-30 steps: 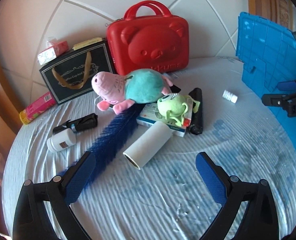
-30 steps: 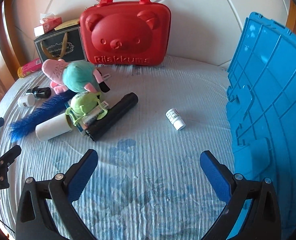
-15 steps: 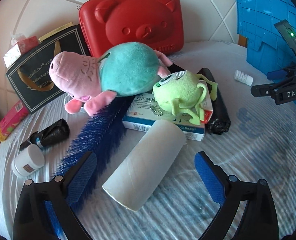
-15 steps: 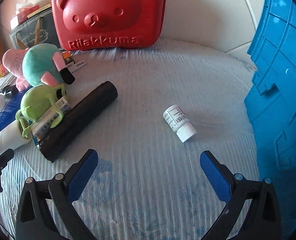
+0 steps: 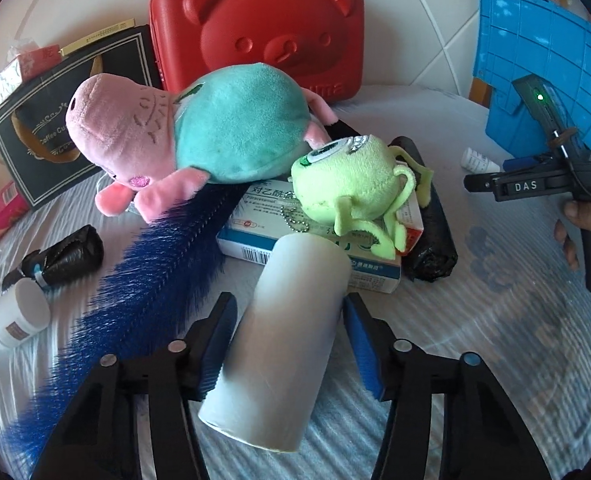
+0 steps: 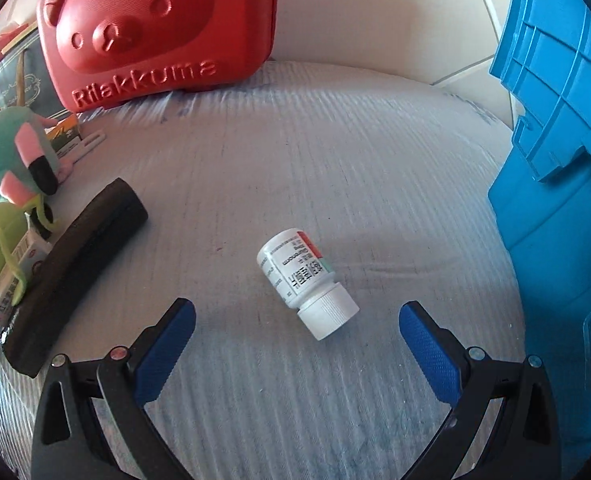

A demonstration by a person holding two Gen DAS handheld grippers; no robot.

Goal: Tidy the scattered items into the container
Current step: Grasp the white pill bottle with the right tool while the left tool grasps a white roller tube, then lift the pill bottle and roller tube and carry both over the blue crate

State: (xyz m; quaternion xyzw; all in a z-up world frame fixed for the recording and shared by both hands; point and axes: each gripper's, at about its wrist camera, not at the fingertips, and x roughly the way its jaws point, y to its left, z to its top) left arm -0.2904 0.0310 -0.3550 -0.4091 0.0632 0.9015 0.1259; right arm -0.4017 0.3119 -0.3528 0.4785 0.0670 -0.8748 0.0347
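Left tongs (image 5: 289, 344) straddle white roll (image 5: 291, 336); right tongs (image 6: 297, 332) gape near pill bottle (image 6: 305, 282).

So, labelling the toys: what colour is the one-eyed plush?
Lime green one-eyed plush, clearest in the left wrist view.

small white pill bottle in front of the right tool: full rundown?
The white pill bottle looks like plastic, with a ribbed white cap on and a printed label bearing a red and green patch. It lies on its side on the striped bedsheet, cap toward the camera, untouched, ahead of the open right tool.
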